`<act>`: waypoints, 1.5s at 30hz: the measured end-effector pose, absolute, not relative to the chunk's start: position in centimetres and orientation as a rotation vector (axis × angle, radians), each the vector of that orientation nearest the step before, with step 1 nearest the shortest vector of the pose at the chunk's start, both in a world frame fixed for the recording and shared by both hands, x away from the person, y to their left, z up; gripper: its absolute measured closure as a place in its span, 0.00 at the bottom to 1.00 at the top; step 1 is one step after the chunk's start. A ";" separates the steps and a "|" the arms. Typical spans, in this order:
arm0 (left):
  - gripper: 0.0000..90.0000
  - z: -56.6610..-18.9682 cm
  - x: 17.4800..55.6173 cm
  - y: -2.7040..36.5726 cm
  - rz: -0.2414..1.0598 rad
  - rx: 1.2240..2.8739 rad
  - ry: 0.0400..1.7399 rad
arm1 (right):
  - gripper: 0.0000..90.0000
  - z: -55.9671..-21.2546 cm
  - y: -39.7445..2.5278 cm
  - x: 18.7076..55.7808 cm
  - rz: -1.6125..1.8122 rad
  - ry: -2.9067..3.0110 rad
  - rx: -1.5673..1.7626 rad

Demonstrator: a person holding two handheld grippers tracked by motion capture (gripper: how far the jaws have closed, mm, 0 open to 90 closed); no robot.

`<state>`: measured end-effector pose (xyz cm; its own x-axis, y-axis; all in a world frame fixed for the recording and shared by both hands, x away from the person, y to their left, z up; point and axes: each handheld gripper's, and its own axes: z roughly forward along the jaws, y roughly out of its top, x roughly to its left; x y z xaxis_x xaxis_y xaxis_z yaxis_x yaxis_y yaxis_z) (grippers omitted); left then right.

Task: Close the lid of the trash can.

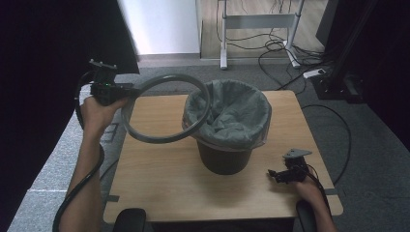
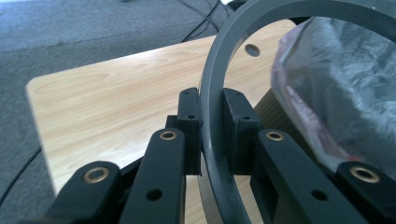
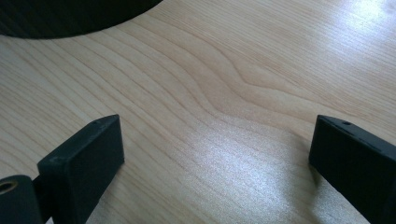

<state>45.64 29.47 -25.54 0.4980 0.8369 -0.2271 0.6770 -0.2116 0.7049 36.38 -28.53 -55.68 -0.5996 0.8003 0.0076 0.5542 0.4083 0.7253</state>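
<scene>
A dark bin (image 1: 223, 157) lined with a grey bag (image 1: 232, 113) stands in the middle of the wooden table (image 1: 159, 179). My left gripper (image 1: 129, 90) is shut on a grey ring (image 1: 164, 137), held in the air at the table's back left; the ring's far side overlaps the bin's left rim. In the left gripper view the pads (image 2: 189, 109) clamp the ring (image 2: 212, 93) edge-on, with the bag (image 2: 345, 79) to the right. My right gripper (image 1: 273, 175) rests open on the table at the front right, its jaws wide apart over bare wood (image 3: 210, 116), the bin's base (image 3: 70, 16) ahead.
A table leg frame (image 1: 256, 21) and loose cables (image 1: 290, 53) with a power strip (image 1: 314, 73) lie on the carpet behind the table. A dark curtain (image 1: 43, 72) hangs at the left. Black equipment (image 1: 348, 82) stands at the back right.
</scene>
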 end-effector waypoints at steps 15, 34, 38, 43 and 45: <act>0.87 -25.9 48.2 22.1 0.224 2.022 1.126 | 0.03 -55.7 -28.5 36.4 1.006 2.328 1.170; 0.87 -27.3 50.5 13.4 0.230 2.123 1.018 | 0.03 -55.7 -28.5 36.4 1.006 2.328 1.170; 0.87 -27.6 50.7 12.6 0.266 2.141 1.013 | 0.03 -55.7 -28.5 36.4 1.004 2.329 1.169; 0.86 -27.7 50.8 12.1 0.304 2.166 1.012 | 0.03 -55.7 -28.5 36.4 1.006 2.328 1.170; 0.86 -27.8 50.8 11.8 0.321 2.179 1.007 | 0.03 -55.7 -28.5 36.4 1.006 2.328 1.169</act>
